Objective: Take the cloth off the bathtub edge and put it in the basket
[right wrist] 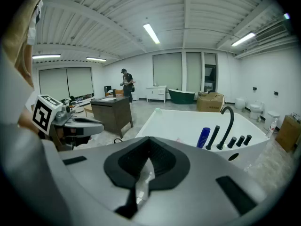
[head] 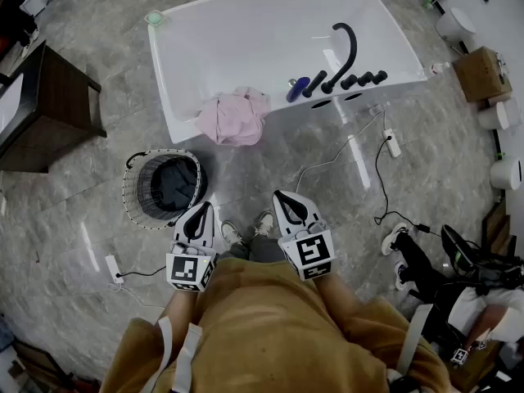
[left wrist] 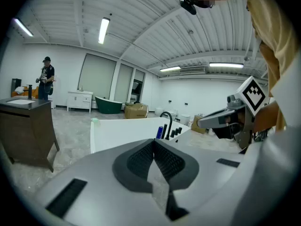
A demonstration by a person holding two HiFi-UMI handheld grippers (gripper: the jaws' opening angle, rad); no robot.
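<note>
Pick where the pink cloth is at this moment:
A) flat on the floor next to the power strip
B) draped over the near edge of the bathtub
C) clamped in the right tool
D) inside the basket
B: the pink cloth hangs bunched over the near rim of the bathtub, apart from the basket on the floor.

You're working in a bright, evenly lit room: ceiling strip lights (left wrist: 104, 29) run overhead in both gripper views. In your head view the polished floor (head: 86, 244) carries pale streaks of glare, shadows stay soft, and the white bathtub (head: 270, 39) reads very bright. All three pictures bow strongly towards the edges, and both gripper views have black corners.
</note>
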